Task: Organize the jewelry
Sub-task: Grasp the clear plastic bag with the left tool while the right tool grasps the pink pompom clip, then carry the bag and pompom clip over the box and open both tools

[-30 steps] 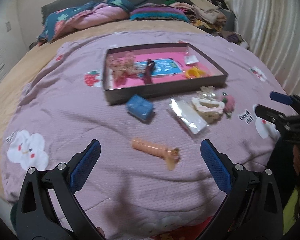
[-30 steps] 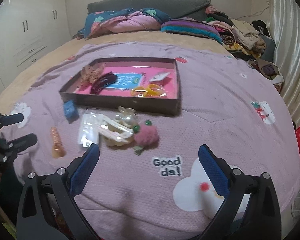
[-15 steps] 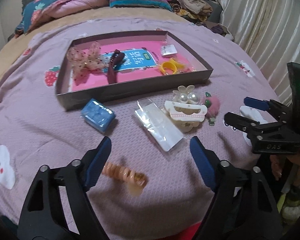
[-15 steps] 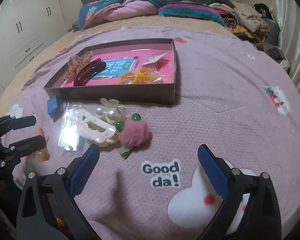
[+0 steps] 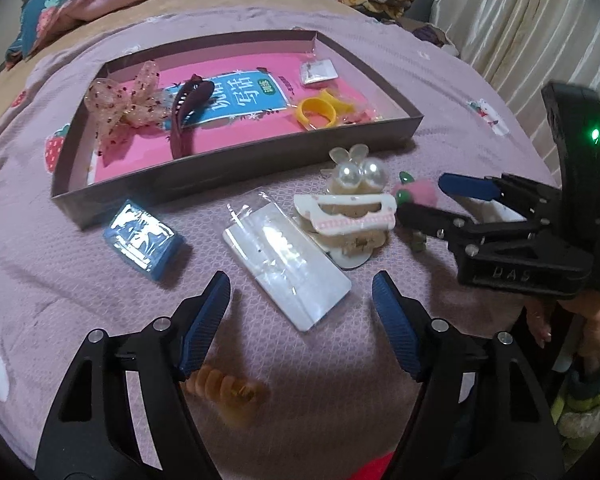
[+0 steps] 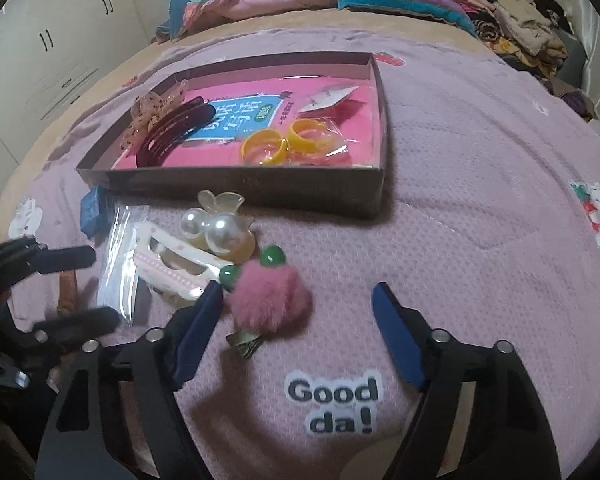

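left tongs (image 5: 300, 300) advanced over packet (image 5: 286, 266) | tray (image 5: 236, 184): bow (image 5: 122, 106), rings (image 5: 318, 112)

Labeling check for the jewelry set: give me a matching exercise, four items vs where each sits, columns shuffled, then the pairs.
Items:
1. yellow ring
2. blue box
3. pink pompom clip
4. orange spiral hair tie

Places:
A. on the bedspread just in front of the tray's near left corner
B. inside the tray, right half
C. low beside the left gripper's left-hand finger
D. between the right gripper's open fingers, close to its left-hand one

Pairs: 1-B, 2-A, 3-D, 4-C
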{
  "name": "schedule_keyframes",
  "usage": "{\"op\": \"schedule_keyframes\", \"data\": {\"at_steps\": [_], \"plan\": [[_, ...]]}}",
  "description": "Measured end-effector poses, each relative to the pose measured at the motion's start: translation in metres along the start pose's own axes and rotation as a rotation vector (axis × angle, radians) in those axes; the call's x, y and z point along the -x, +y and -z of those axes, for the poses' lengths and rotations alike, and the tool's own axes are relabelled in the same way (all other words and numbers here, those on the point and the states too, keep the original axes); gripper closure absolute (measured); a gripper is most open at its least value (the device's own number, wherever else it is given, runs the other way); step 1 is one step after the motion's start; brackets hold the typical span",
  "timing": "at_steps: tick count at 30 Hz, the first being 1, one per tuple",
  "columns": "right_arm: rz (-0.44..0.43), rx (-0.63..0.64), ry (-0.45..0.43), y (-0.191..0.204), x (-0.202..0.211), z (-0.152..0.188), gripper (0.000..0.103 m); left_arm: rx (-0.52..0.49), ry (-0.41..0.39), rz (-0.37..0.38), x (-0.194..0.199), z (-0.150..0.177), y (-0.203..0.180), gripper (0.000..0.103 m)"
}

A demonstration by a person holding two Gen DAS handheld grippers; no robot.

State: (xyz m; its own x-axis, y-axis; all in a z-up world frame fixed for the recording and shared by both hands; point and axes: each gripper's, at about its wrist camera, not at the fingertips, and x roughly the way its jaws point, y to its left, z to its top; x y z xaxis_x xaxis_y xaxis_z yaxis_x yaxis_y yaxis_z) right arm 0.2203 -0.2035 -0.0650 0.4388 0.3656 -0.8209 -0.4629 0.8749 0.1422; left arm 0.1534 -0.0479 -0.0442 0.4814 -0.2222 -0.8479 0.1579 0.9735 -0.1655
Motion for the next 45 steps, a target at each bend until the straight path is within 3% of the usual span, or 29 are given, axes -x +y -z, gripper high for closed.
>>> {"op": "schedule_keyframes", "data": {"at_steps": [5,10,16,20,24,34,45], "plan": [[-0.059,-0.010,0.018,-0.003,-0.008,-0.005,0.054,0.003,0.021,-0.015,-0.013,-0.003,-0.001,0.038],[-0.054,0.040,0.035,0.005,-0.012,0.001,0.071,-0.004,0.032,-0.040,-0.025,-0.004,-0.002,0.038],[-0.081,-0.014,0.002,-0.004,-0.005,0.005,0.074,-0.027,0.030,-0.073,-0.030,-0.005,-0.005,0.044],[-0.060,-0.035,-0.031,-0.010,0.005,0.009,0.074,-0.004,0.018,-0.071,-0.027,-0.004,0.002,0.060],[-0.060,-0.055,-0.076,-0.014,0.017,0.012,0.074,0.023,0.012,-0.057,-0.022,-0.002,0.009,0.065],[-0.077,-0.014,-0.142,0.001,0.039,0.020,0.074,0.060,-0.036,-0.047,0.004,0.010,0.018,0.068],[-0.099,0.007,-0.186,0.019,0.062,0.023,0.074,0.104,-0.151,-0.060,0.053,0.007,0.034,0.068]]}}
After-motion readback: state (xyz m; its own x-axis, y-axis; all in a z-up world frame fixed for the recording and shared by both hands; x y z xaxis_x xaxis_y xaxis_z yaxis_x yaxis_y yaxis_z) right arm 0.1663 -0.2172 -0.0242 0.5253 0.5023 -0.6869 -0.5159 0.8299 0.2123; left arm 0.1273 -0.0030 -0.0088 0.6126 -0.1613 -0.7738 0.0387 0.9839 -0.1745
